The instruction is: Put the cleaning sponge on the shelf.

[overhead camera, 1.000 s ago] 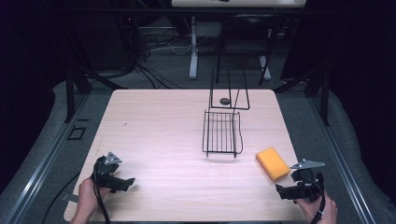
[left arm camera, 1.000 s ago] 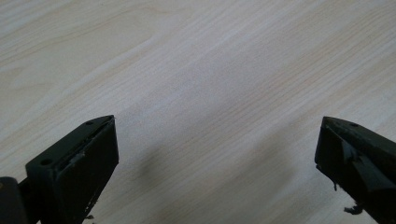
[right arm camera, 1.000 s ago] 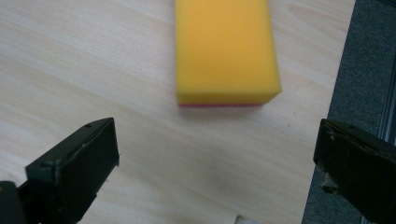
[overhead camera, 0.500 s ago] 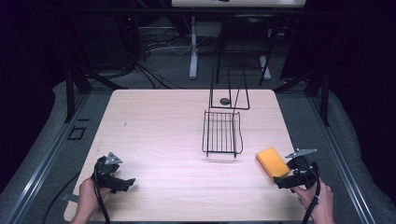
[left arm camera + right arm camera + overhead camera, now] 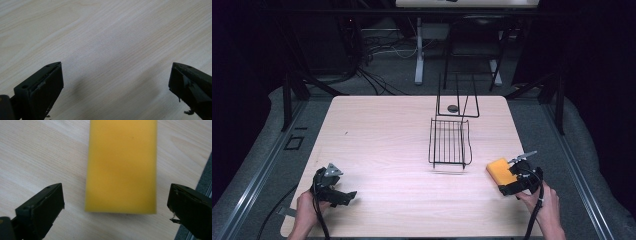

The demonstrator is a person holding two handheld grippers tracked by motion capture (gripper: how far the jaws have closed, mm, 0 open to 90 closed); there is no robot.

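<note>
A yellow sponge [image 5: 499, 171] lies flat on the wooden table [image 5: 387, 135] near its right edge. My right gripper [image 5: 512, 184] sits just behind the sponge's near end, open. In the right gripper view the sponge [image 5: 121, 165] lies ahead between the two spread jaws, and neither jaw touches it. My left gripper [image 5: 343, 196] rests low at the table's front left, open, with bare wood [image 5: 112, 50] between its jaws. A black wire rack [image 5: 449, 142] stands at the middle right of the table.
Behind the rack a taller black wire frame [image 5: 457, 97] stands, with a small dark round object [image 5: 453, 108] at its foot. The table's right edge and the grey floor [image 5: 206, 180] run close beside the sponge. Cables and stand legs lie beyond the far edge.
My right gripper has moved forward and to the left from the table's front right corner up to the sponge's near end. The left gripper has stayed in place.
</note>
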